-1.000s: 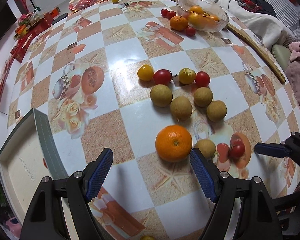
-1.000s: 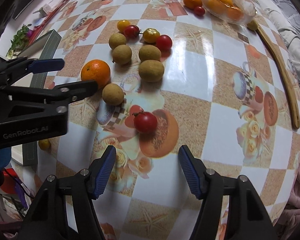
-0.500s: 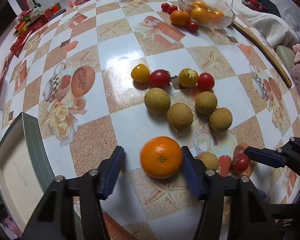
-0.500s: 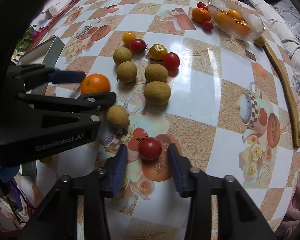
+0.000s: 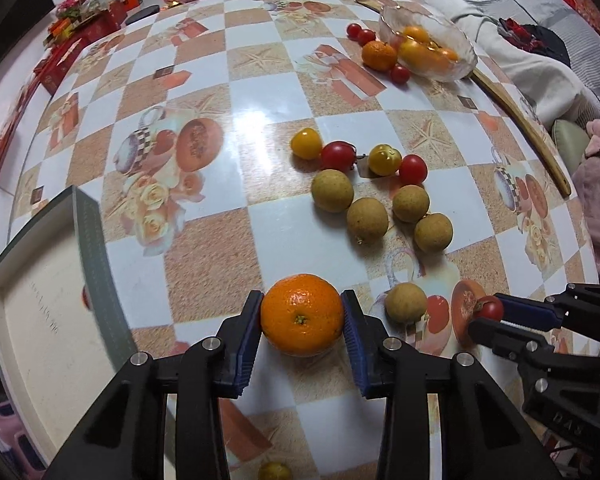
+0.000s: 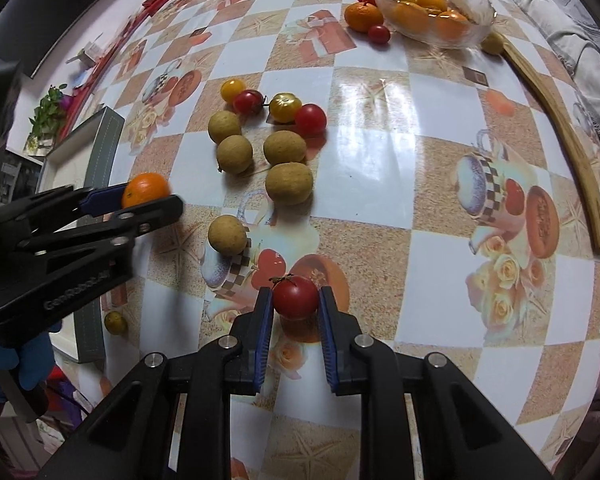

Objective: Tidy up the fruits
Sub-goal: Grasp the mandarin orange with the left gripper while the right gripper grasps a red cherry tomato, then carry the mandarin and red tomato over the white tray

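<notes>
Now left gripper closing on orange; right gripper clamps tomato; longan near.

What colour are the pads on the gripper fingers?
Blue pads, on black fingers; the left wrist view shows them best.

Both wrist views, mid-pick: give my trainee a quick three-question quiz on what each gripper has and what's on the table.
1. True or false: the left gripper has the orange between its pads.
2. What does the right gripper hold? A) brown round fruit B) red tomato C) yellow tomato
3. Fill in: the glass bowl holds ____-coloured fruit.

Key:
1. True; its jaws are closing, pads against the orange.
2. B, the red tomato.
3. Orange.
</notes>
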`<control>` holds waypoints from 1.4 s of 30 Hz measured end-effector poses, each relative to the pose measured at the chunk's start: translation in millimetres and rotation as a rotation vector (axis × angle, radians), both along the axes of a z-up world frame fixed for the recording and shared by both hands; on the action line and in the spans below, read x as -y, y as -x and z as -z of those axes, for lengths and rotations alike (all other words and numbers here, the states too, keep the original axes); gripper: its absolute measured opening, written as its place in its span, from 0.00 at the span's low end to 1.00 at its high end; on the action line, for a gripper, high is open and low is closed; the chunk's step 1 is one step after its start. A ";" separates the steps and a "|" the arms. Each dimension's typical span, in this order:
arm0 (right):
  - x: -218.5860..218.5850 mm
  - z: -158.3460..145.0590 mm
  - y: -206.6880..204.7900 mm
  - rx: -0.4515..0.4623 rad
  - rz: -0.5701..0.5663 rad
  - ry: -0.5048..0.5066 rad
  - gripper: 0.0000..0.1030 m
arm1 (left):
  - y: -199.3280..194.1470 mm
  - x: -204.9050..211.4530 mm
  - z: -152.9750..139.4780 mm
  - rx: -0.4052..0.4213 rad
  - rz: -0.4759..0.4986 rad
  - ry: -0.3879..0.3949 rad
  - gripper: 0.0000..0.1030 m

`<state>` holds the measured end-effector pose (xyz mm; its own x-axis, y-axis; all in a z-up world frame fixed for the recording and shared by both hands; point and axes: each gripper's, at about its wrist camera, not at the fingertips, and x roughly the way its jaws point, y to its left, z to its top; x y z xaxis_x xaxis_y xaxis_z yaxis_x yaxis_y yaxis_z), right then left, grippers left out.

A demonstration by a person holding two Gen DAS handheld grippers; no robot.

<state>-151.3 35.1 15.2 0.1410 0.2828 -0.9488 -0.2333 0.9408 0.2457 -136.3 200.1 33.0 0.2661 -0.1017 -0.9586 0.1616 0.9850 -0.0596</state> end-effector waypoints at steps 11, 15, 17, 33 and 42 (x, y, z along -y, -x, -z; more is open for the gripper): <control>-11.2 -21.9 -1.7 0.014 -0.026 0.007 0.24 | 23.1 -49.7 -26.7 0.041 -0.111 -0.002 0.39; -22.8 -29.9 -4.0 0.022 -0.053 0.009 0.24 | 30.7 -70.3 -29.9 0.044 -0.160 -0.003 0.39; -32.6 -33.6 -5.3 0.028 -0.076 0.012 0.24 | 35.4 -83.2 -31.0 0.045 -0.190 -0.007 0.39; -139.5 -54.4 -7.4 0.061 -0.296 -0.002 0.24 | 74.4 -179.8 -29.9 0.045 -0.394 -0.031 0.39; -204.4 -49.0 -15.2 0.035 -0.390 -0.028 0.24 | 91.1 -226.5 -13.1 0.016 -0.508 -0.082 0.39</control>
